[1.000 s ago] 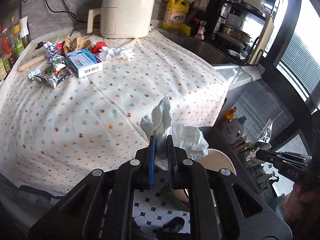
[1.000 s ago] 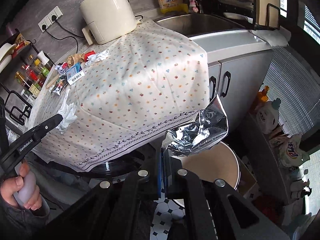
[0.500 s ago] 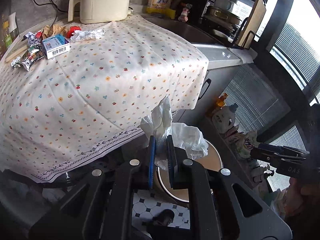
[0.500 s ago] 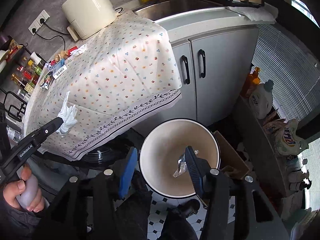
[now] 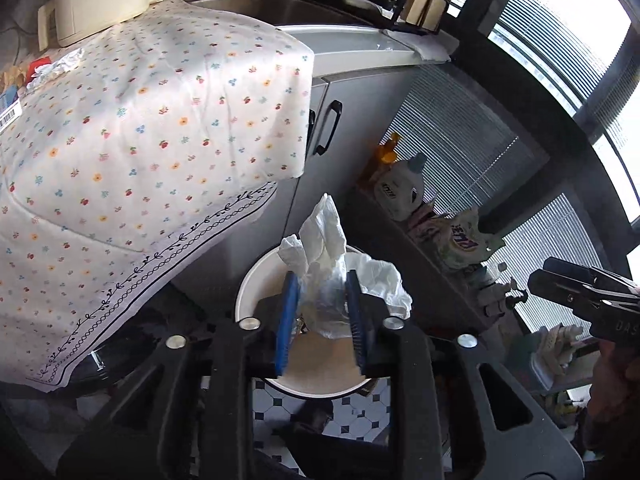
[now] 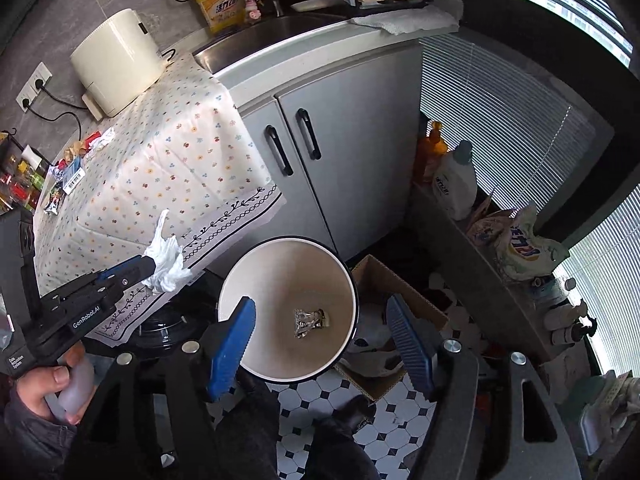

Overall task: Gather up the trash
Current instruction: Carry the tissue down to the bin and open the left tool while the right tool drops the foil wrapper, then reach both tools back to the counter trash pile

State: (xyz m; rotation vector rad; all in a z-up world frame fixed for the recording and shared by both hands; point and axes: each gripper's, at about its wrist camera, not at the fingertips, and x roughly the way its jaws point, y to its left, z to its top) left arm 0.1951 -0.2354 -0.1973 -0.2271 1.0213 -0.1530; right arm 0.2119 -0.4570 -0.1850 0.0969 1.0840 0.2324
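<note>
My left gripper (image 5: 322, 320) hangs over the round white bin (image 5: 256, 276) on the floor, with a crumpled white tissue (image 5: 326, 248) between its parted blue pads. In the right wrist view that tissue (image 6: 166, 258) sits at the left gripper's tip, beside the bin's left rim. My right gripper (image 6: 322, 338) is open and empty above the bin (image 6: 288, 264). A crumpled foil wrapper (image 6: 310, 321) lies on the bin's bottom. More trash (image 6: 76, 156) and a blue box (image 6: 74, 174) lie far back on the flowered tablecloth (image 6: 160, 160).
Grey cabinet doors (image 6: 340, 140) stand behind the bin. A cardboard box (image 6: 396, 300) sits to the bin's right. A low shelf holds detergent bottles (image 6: 456, 184) and bags by the blinds. A cream appliance (image 6: 120, 56) and sink (image 6: 272, 32) are on the counter.
The left gripper carried the tissue from over the table to above the bin and its pads have spread. The right gripper let the foil wrapper drop into the bin and opened wide.
</note>
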